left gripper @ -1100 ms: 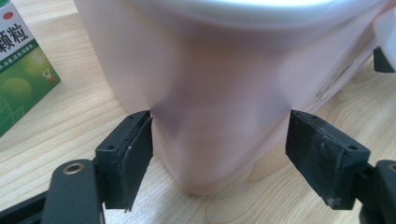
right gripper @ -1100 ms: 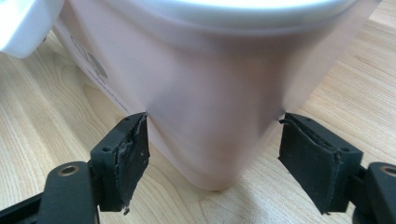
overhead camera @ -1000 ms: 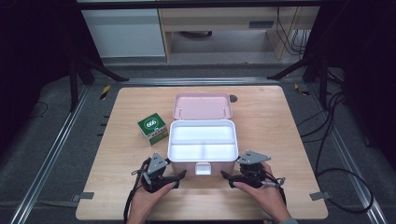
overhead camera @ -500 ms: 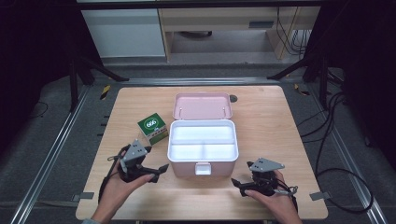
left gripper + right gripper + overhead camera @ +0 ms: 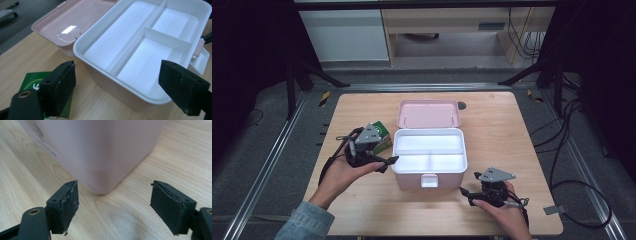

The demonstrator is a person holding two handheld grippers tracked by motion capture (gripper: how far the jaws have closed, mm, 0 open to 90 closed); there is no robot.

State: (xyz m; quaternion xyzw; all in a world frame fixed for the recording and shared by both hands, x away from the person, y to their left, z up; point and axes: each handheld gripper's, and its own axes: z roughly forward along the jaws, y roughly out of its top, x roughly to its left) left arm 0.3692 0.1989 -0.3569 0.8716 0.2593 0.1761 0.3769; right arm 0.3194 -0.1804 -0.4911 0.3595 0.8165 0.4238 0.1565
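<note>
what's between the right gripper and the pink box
Nothing: bare wooden table separates the open right gripper from the pink box corner, seen in the right gripper view.

Two black handheld grippers, left gripper (image 5: 384, 162) and right gripper (image 5: 468, 191), each topped by a grey three-cornered plate, trailing black cables; a denim sleeve (image 5: 306, 224) behind the left.
</note>
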